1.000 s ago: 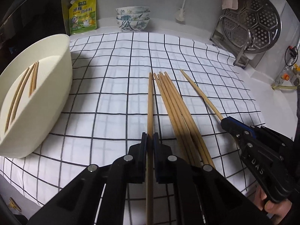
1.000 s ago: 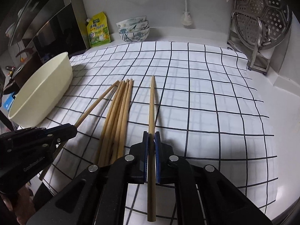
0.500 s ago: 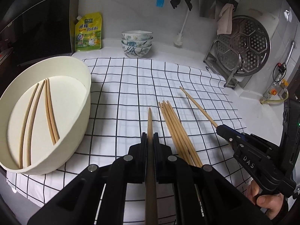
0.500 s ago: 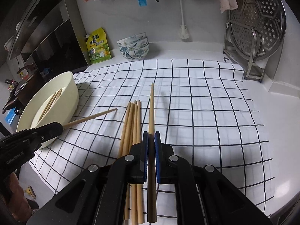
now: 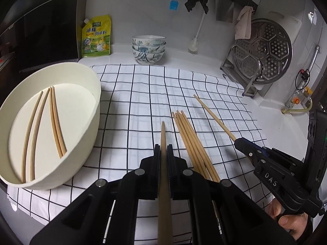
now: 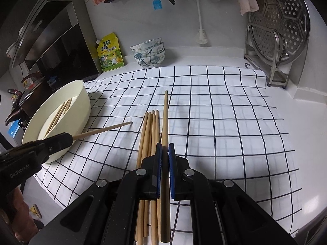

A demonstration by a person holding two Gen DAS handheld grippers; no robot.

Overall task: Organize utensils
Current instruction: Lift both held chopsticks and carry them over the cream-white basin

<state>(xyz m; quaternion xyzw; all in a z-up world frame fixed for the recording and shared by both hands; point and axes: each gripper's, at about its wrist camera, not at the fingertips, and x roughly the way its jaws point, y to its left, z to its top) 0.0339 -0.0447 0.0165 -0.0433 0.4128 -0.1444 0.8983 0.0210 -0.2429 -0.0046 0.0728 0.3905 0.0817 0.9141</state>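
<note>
We see each gripper closed tight on one slender, round, tapered wooden chopstick: the left gripper [image 5: 163, 153] holds its chopstick [image 5: 163, 134] and the right gripper [image 6: 165, 153] holds its own [image 6: 166, 118], both raised above a white cloth [image 6: 224, 122] with a thin black grid. A loose bundle of chopsticks [image 5: 190, 140] lies flat on the cloth between them. The smooth, cream, oval tub [image 5: 90, 94] at the left contains four chopsticks [image 5: 40, 122] lying on its flat floor.
</note>
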